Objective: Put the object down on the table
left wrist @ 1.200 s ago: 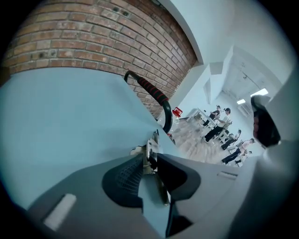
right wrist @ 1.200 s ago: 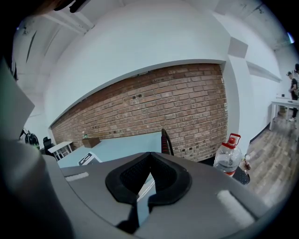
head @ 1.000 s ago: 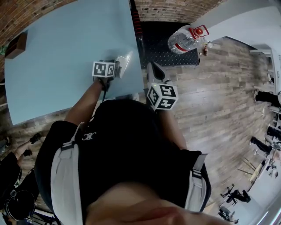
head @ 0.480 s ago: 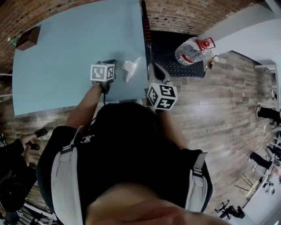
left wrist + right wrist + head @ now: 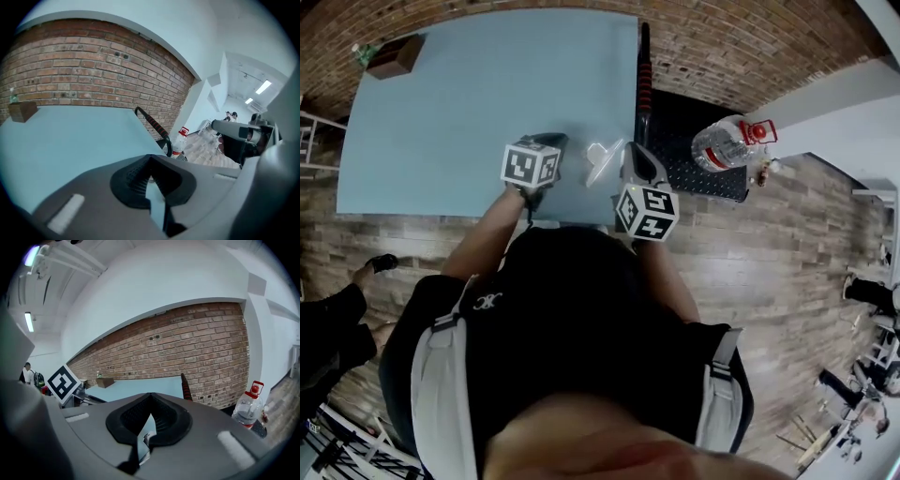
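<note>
A small pale, see-through object (image 5: 602, 159) lies on the light blue table (image 5: 459, 94) near its right edge. My left gripper (image 5: 551, 142) hovers just left of the object and apart from it. Its jaws are shut with nothing between them, and the tips meet (image 5: 150, 158) over bare tabletop. My right gripper (image 5: 632, 156) is close to the object's right side, over the table's edge. Its jaws also look shut, tips together (image 5: 150, 397). A pale glint shows through the gap under them; I cannot tell whether it is the object.
A black bar with a red grip (image 5: 644, 75) runs along the table's right edge. A clear water bottle with a red cap (image 5: 733, 142) lies on a black mat (image 5: 689, 164) on the wooden floor. A brown box (image 5: 397, 54) sits at the far left corner. Another person (image 5: 337, 323) is at the lower left.
The left gripper has let go of the object, pulled up and away from it and shut. The object stays on the table. The right gripper has drawn closer beside it.
</note>
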Motion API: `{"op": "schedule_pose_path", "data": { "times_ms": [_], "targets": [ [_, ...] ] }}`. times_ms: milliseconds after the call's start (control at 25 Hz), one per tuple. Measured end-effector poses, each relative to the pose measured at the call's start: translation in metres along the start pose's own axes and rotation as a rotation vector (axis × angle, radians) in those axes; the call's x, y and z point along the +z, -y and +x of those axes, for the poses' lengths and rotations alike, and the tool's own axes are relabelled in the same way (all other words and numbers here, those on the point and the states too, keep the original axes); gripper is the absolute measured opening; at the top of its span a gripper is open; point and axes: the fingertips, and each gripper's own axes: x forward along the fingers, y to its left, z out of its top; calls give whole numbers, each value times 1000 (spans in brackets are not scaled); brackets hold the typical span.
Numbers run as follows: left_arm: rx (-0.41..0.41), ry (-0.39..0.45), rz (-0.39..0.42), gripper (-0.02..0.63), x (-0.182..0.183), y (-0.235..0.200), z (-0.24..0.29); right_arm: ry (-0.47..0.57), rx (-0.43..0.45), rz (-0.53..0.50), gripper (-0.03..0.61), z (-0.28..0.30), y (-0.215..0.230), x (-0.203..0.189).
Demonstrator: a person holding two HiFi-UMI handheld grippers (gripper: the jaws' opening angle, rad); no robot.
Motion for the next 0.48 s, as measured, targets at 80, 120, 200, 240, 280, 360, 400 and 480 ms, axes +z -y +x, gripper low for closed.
{"op": "schedule_pose_path", "data": {
  "times_ms": [80, 120, 200, 240, 280, 360, 400, 480],
  "targets": [
    [7, 21, 7, 0, 5, 0, -9, 0, 12, -11, 12, 3, -6, 0],
    [9, 31, 7, 0, 7, 0, -13, 2, 17, -16, 12, 4, -8, 0],
    [16, 52, 4, 0, 11, -2, -20, 8, 25, -20, 12, 6, -13, 1],
    [21, 62, 1, 0, 13, -3, -24, 11, 26, -20, 12, 7, -15, 2],
    [26, 74, -2, 0, 16, -3, -28, 13, 27, -20, 12, 7, -16, 3],
    [37, 104, 5, 0, 24, -3, -38, 16, 25, -17, 12, 7, -18, 2],
    [44, 119, 17, 0, 29, -3, -43, 17, 22, -14, 12, 7, -19, 2],
    [54, 141, 35, 0, 37, -2, -50, 20, 14, -8, 12, 7, -18, 1]
  ]
}}
